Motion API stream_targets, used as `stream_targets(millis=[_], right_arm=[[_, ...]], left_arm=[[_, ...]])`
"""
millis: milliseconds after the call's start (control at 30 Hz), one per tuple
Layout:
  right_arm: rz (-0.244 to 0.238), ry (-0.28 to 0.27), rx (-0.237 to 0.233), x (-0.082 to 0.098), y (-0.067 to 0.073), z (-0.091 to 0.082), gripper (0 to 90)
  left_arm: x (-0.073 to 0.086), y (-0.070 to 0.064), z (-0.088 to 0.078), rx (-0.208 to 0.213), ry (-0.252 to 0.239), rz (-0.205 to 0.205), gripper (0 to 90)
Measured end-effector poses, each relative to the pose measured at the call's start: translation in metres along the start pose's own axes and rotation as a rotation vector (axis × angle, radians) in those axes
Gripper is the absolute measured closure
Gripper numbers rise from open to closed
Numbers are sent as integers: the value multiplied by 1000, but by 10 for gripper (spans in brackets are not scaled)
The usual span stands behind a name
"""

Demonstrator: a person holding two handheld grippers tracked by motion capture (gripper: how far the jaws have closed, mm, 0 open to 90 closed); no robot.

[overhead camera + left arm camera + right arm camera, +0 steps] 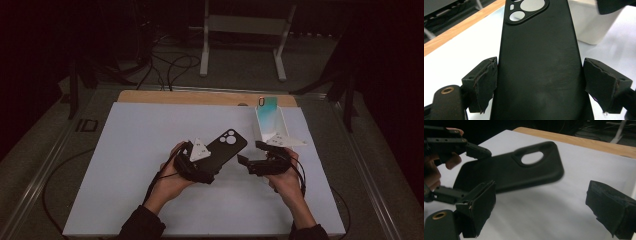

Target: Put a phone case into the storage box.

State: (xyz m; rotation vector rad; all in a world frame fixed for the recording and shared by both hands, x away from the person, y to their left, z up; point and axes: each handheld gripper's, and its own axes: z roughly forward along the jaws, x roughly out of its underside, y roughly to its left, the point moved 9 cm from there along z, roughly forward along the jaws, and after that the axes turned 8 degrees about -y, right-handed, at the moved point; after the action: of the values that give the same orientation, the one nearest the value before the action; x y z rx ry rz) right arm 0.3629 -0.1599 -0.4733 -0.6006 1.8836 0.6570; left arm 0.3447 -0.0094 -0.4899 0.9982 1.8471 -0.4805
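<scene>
In the left gripper view, a black phone case (539, 65) stands between the two black jaws of the left gripper (540, 83) — each worn pad presses against one long side of it. The camera cut-outs are at its far end, near the top edge. Under it lies a white table surface (461, 57) with a wooden edge (454, 31) behind, and a white container (594, 27) stands at the upper right — partly hidden by the case.

No legible text or markings.
</scene>
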Motion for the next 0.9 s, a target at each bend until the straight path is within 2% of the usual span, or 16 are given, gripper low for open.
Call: stream_targets(millis=[133, 167, 267, 367, 400, 433, 467, 533, 600, 700, 733, 767, 800, 900], right_arm=[[26, 9, -19, 0, 2, 3, 115], [41, 21, -41, 1, 4, 6, 141], [71, 33, -69, 2, 8, 9, 175], [93, 33, -90, 2, 10, 9, 199], [117, 25, -102, 0, 11, 9, 240], [117, 25, -102, 0, 11, 9, 240], [133, 19, -111, -3, 12, 9, 283], [142, 16, -112, -4, 12, 9, 283], [158, 7, -122, -8, 14, 9, 406], [153, 6, -114, -11, 16, 10, 444], [167, -1, -139, -13, 20, 10, 516], [167, -1, -139, -13, 20, 10, 516], [171, 2, -149, -15, 24, 10, 568], [171, 4, -167, -17, 28, 9, 631]], left_arm=[[-1, -3, 0, 14, -6, 0, 157], [-5, -7, -1, 20, -21, 2, 157], [-8, -10, -1, 27, -29, 9, 156], [-10, -12, -1, 30, -31, 14, 156], [-10, -12, 0, 31, -31, 12, 156], [-10, -12, 0, 31, -31, 12, 156], [-10, -13, 1, 34, -29, 10, 156], [-10, -13, 1, 34, -29, 10, 156], [-9, -16, 2, 46, -23, 15, 155], [-8, -17, 3, 44, -13, 23, 154], [-8, -18, 5, 48, -13, 16, 154], [-8, -18, 5, 48, -13, 16, 154], [-7, -18, 5, 48, -10, 19, 154], [-6, -19, 6, 50, -8, 18, 153]])
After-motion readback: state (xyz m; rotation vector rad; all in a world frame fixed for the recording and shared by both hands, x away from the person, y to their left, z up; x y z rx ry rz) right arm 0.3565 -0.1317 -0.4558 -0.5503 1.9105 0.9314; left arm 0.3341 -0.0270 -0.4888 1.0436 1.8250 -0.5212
